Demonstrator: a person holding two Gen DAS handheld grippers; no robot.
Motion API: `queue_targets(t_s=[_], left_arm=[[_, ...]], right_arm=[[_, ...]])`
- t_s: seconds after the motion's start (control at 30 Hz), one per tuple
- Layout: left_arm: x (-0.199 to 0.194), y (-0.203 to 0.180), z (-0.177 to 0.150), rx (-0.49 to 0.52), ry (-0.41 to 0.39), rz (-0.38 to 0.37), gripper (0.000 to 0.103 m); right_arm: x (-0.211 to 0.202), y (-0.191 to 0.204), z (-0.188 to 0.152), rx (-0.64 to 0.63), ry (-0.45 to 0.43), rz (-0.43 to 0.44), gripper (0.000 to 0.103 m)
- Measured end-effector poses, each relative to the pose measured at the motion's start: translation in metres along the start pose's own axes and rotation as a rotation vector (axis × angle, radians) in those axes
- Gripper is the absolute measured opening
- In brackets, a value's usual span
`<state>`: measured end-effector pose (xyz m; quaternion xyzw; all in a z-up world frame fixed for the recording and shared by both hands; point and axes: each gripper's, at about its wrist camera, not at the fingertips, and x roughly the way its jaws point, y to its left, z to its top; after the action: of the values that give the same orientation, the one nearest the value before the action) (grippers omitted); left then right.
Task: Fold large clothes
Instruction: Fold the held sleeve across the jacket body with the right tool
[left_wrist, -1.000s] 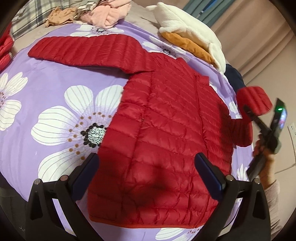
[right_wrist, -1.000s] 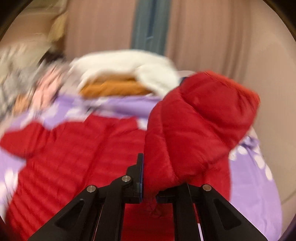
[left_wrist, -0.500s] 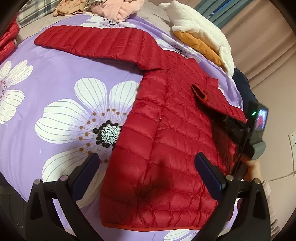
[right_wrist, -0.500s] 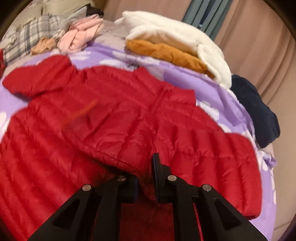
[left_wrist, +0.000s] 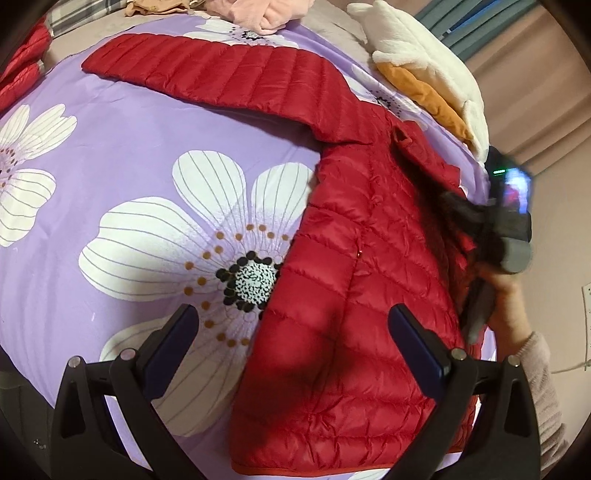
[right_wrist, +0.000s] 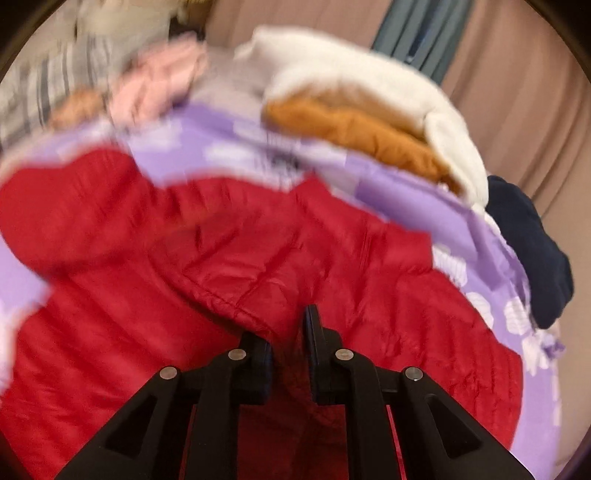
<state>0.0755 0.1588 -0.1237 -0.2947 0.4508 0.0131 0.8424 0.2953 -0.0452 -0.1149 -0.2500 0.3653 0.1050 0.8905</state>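
Across the floral bedspread (left_wrist: 110, 177): red jacket (left_wrist: 362, 295) spread flat, one sleeve (left_wrist: 207, 70) stretched out toward the far side, the other sleeve (right_wrist: 236, 258) folded in over the body; right gripper (right_wrist: 288, 343) low over that fold, jaws opening, sleeve fabric between them, judged a release to leave the fold in place; left gripper (left_wrist: 291, 328) wide open and empty, hovering over the jacket's near side seam and hem, probably ready for the next fold; open bedspread beside the outstretched sleeve; crowded far edge: white and orange clothes (left_wrist: 424, 74), pink pile (left_wrist: 266, 14), navy garment (right_wrist: 532, 251).
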Motion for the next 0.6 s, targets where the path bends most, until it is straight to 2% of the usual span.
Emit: queue_targets(t_s=[0.03, 0.1, 0.17, 0.27, 0.37, 0.43, 0.5, 0.6], left_arm=[[-0.001, 0.001, 0.000, 0.003, -0.004, 0.002, 0.103], [-0.002, 0.003, 0.000, 0.006, -0.009, 0.006, 0.103], [0.000, 0.007, 0.001, -0.002, -0.005, 0.009, 0.103], [0.002, 0.011, 0.003, -0.020, 0.002, -0.004, 0.103], [0.004, 0.010, 0.004, -0.013, 0.000, -0.011, 0.103], [0.007, 0.005, 0.007, -0.004, 0.001, -0.019, 0.103], [0.009, -0.003, 0.011, 0.010, 0.006, -0.033, 0.103], [0.006, -0.026, 0.025, 0.073, -0.035, -0.075, 0.103]], right_arm=[[0.007, 0.001, -0.001, 0.004, 0.035, 0.017, 0.031], [0.004, -0.004, -0.002, 0.029, 0.033, 0.055, 0.038], [-0.006, -0.014, -0.002, 0.074, 0.032, 0.141, 0.051], [-0.026, -0.031, -0.004, 0.129, 0.024, 0.257, 0.052], [-0.046, -0.051, -0.005, 0.213, -0.046, 0.389, 0.052], [-0.048, -0.062, -0.004, 0.292, -0.079, 0.406, 0.052], [-0.036, -0.069, 0.000, 0.372, -0.077, 0.378, 0.052], [-0.009, -0.066, 0.001, 0.425, -0.021, 0.366, 0.040]])
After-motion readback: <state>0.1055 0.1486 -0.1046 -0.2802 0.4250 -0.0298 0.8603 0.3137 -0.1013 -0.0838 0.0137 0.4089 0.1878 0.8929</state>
